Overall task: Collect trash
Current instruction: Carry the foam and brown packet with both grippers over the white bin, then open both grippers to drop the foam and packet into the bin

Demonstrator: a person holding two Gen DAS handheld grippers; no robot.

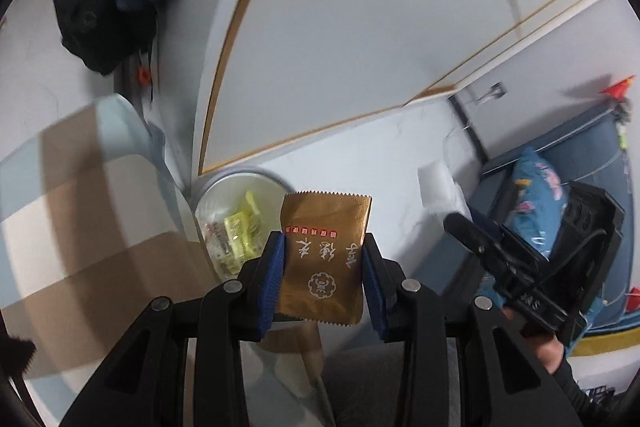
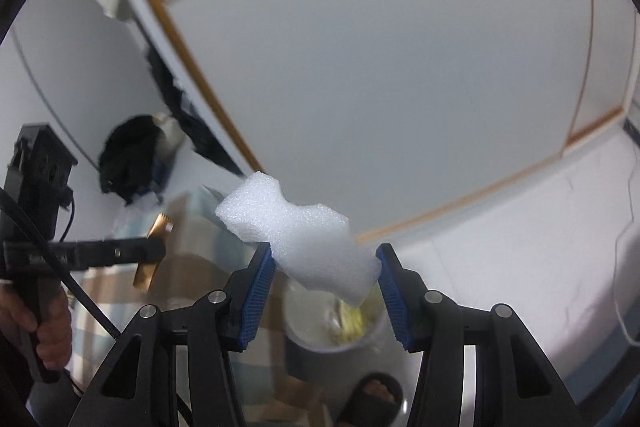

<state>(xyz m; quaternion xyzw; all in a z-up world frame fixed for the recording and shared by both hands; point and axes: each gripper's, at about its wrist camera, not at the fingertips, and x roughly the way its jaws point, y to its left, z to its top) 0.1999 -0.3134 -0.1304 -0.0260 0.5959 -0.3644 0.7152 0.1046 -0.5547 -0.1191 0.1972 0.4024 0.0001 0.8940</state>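
Note:
My left gripper (image 1: 323, 277) is shut on a gold snack wrapper (image 1: 325, 259) with white characters, held in the air beside the round white trash bin (image 1: 224, 195). The bin holds yellow and clear wrappers (image 1: 238, 233). My right gripper (image 2: 325, 281) is shut on a white foam piece (image 2: 298, 233), held above the same bin (image 2: 304, 331). The foam also shows in the left wrist view (image 1: 438, 187), and the gold wrapper in the right wrist view (image 2: 154, 251).
A checked beige and pale blue bedcover (image 1: 80, 227) lies left of the bin. Dark clothes (image 1: 100, 15) hang at upper left. A blue patterned cushion (image 1: 536, 195) lies at right. A sandalled foot (image 2: 374, 401) stands near the bin. White wall panels with gold trim (image 1: 360, 27) stand behind.

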